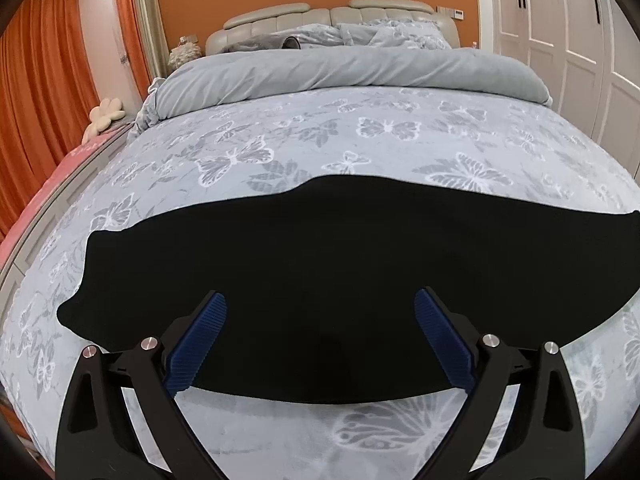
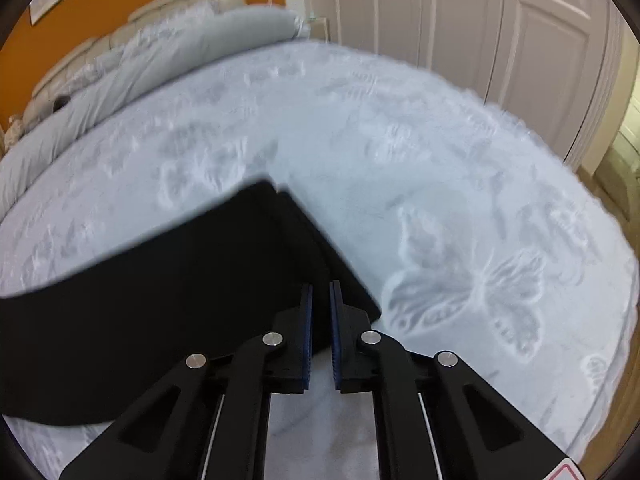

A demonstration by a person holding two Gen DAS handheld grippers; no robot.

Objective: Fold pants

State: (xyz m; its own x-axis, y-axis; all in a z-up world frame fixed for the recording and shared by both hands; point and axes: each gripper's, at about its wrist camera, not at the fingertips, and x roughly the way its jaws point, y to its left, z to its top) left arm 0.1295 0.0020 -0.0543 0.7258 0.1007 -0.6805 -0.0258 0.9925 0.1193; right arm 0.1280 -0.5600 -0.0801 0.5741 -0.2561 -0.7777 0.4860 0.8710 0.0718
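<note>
The black pants point(image 1: 320, 264) lie flat across the bed, stretched left to right in the left wrist view. My left gripper point(image 1: 320, 304) hangs open over their near edge, with its blue pads point(image 1: 208, 332) wide apart and nothing between them. In the right wrist view the pants point(image 2: 168, 296) end in a squared double-layered edge at the centre. My right gripper point(image 2: 321, 292) is nearly shut, blue pads point(image 2: 307, 320) a narrow gap apart, over the near corner of that end. I cannot tell whether cloth is pinched between them.
The bed has a pale blue butterfly-print cover point(image 1: 360, 144). A rolled grey duvet point(image 1: 340, 72) and pillows lie by the padded headboard point(image 1: 332, 16). White wardrobe doors point(image 2: 460, 20) stand to the right, orange curtains point(image 1: 40, 80) to the left.
</note>
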